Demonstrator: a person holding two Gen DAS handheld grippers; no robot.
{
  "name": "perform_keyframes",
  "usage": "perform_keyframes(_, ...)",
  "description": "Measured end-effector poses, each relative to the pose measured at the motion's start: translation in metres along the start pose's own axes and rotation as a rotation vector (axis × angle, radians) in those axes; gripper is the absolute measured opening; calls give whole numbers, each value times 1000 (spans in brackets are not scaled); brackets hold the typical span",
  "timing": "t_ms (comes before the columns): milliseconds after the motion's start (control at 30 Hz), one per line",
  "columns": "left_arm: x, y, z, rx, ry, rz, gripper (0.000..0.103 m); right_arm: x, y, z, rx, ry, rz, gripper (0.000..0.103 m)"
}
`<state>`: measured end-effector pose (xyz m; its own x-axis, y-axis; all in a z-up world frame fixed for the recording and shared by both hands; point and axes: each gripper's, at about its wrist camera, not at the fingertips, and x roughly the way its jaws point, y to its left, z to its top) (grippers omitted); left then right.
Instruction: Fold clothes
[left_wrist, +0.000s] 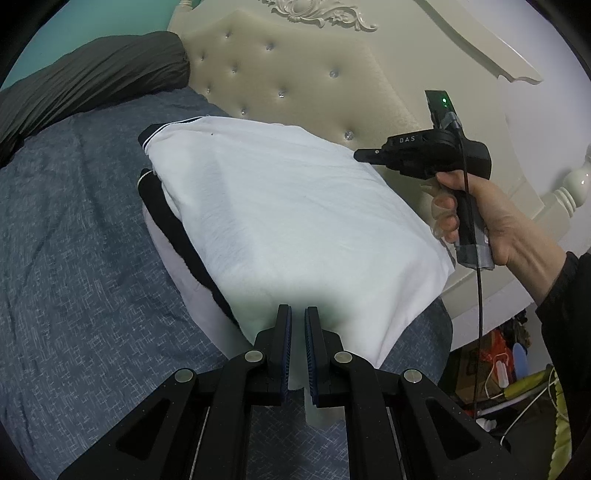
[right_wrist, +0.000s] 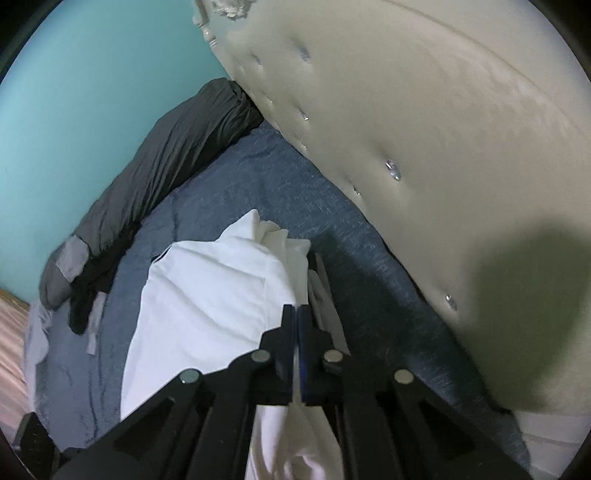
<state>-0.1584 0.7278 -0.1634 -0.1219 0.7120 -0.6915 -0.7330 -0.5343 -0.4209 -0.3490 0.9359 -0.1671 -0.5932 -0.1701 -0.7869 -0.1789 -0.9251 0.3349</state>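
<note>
Clamping a white edge, the left tongs (left_wrist: 297, 314) hold the white shirt (left_wrist: 280, 206), which stretches ahead of them over the blue bedspread (left_wrist: 81, 258). The right tongs (right_wrist: 297, 309) are pressed together; blur hides whether cloth is caught between them. Beside the left tongs a hand (left_wrist: 491, 218) grips the other tool's handle, its sleeve cut off. Beyond lie a dark quilt (left_wrist: 92, 77), a cream padded headboard (left_wrist: 280, 62) and a teal wall (right_wrist: 92, 92).

Wrist views angled down, sharing white garment (left_wrist: 288, 221)
</note>
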Motion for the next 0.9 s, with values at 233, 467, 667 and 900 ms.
perform_keyframes(233,-2,2,-2,-1,0,-19,8,-1,3,20,14,21,-2,18)
perform_keyframes(467,-2,4,-3,-10,-3,-38,8,19,47,58,-150,32,-47,42)
perform_keyframes(667,-1,6,-4,-12,-6,-53,8,62,69,64,-244,115,-121,32)
perform_keyframes(900,-3,8,-8,-9,-18,-69,8,87,75,65,-280,142,-172,1)
